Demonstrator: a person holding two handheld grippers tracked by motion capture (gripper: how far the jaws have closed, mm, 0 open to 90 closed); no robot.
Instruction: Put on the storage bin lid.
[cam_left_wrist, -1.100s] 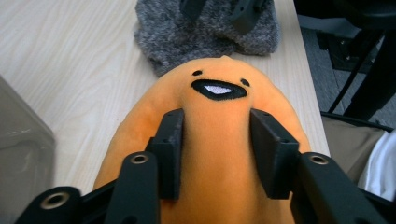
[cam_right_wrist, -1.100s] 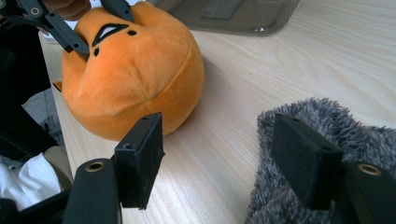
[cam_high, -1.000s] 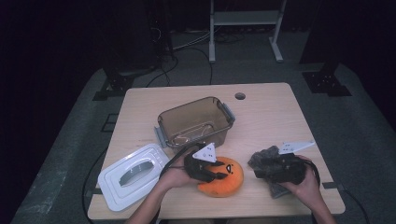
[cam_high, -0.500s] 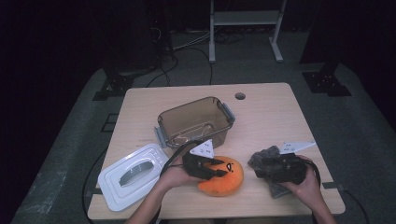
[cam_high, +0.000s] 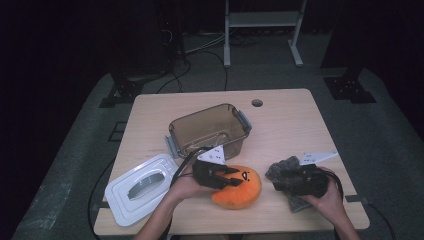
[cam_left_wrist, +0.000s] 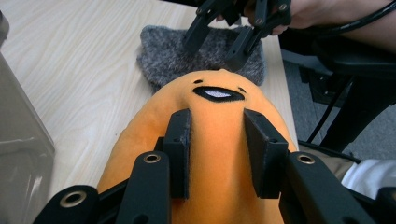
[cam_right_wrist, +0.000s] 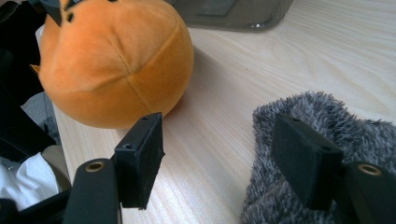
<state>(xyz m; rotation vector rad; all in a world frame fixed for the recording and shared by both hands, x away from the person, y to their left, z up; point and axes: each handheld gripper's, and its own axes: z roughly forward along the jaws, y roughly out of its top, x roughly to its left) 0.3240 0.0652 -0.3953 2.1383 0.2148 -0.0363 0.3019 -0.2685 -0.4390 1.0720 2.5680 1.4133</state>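
Note:
An orange plush toy (cam_high: 239, 187) with a small face lies near the table's front edge. My left gripper (cam_high: 234, 179) reaches over it from the left. In the left gripper view both pads press into the plush (cam_left_wrist: 219, 93) from either side, so the left gripper (cam_left_wrist: 217, 126) is shut on it. A grey fuzzy cloth (cam_high: 286, 167) lies to the right of the toy. My right gripper (cam_high: 280, 181) rests there, open. In the right gripper view its jaws (cam_right_wrist: 219, 144) stand wide, one over bare wood, the other against the cloth (cam_right_wrist: 327, 116), facing the plush (cam_right_wrist: 116, 65).
A brown see-through container (cam_high: 210, 130) stands open behind the toy, mid-table. Its white lid (cam_high: 142, 187) lies at the front left. The wooden table (cam_high: 295, 125) has a small round hole (cam_high: 257, 103) near its far edge. Dark floor and cables surround it.
My left gripper has shifted slightly to the left over the plush toy. The right hand and the cloth have kept still.

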